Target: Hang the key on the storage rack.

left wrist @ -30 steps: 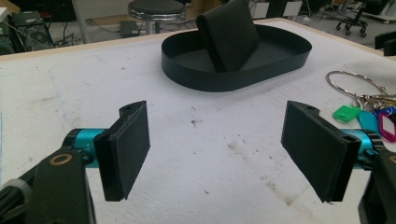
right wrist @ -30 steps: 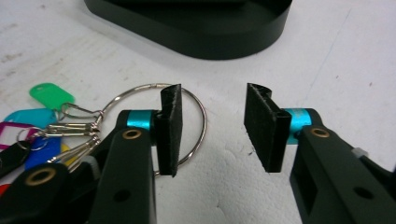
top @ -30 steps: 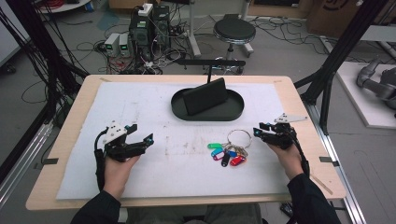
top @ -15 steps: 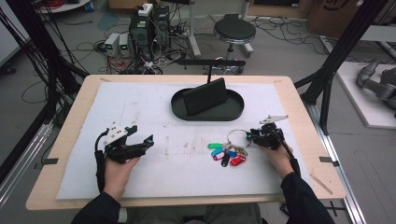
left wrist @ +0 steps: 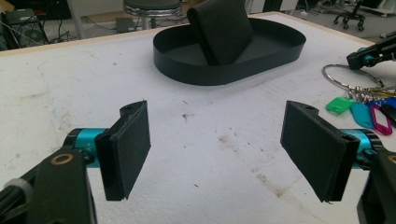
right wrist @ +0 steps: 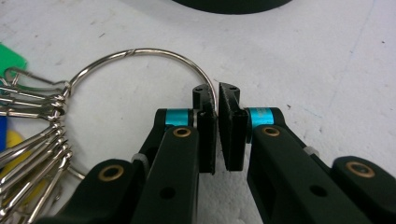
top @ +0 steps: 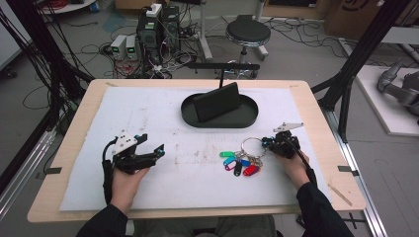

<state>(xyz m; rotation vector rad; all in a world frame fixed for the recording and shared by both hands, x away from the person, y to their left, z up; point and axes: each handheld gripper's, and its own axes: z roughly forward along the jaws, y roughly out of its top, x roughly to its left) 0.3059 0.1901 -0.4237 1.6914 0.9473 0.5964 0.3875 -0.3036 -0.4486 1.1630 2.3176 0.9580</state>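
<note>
The right claw pinches the metal key ring on the white mat.

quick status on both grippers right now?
Left gripper: open, holding nothing.
Right gripper: jaws just closed, shut on the key ring.

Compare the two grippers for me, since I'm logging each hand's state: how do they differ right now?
The left gripper stands wide open with nothing between its pads; the right gripper has just closed, and its pads pinch the key ring. The left gripper rests apart from the key tags, over bare white mat; the right gripper sits at the ring. Both share black jaws with teal collars.
</note>
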